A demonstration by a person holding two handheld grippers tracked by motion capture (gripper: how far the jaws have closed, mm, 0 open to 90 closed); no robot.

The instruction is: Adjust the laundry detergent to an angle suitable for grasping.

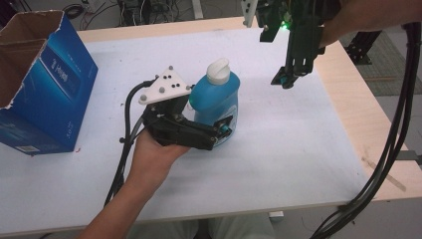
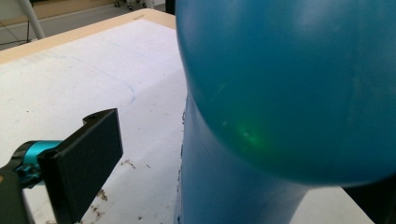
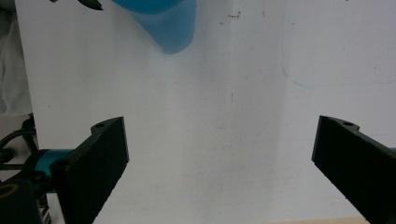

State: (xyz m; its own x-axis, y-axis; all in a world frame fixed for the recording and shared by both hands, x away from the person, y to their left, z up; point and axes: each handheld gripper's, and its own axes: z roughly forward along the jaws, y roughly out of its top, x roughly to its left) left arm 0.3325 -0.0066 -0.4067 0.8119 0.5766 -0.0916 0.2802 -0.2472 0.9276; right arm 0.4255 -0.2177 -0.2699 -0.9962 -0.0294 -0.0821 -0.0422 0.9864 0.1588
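Note:
A blue bottle (image 1: 215, 97) with a white cap stands upright near the middle of the white table top. My left gripper (image 1: 223, 130), held in a hand, reaches around the bottle's lower front. In the left gripper view the bottle (image 2: 289, 93) looms close. One black finger (image 2: 84, 163) stands off its left side with bare table between them, so this gripper is open. My right gripper (image 1: 284, 78) hangs above the table to the right of the bottle, pointing down. Its jaws are wide open (image 3: 219, 140) over bare white surface, with the bottle (image 3: 161, 18) farther off.
An open blue cardboard box (image 1: 47, 84) stands at the left edge. Thick black cables (image 1: 398, 144) trail down the right side over the wooden table rim (image 1: 348, 104). White table surface (image 1: 278, 149) lies in front of and to the right of the bottle.

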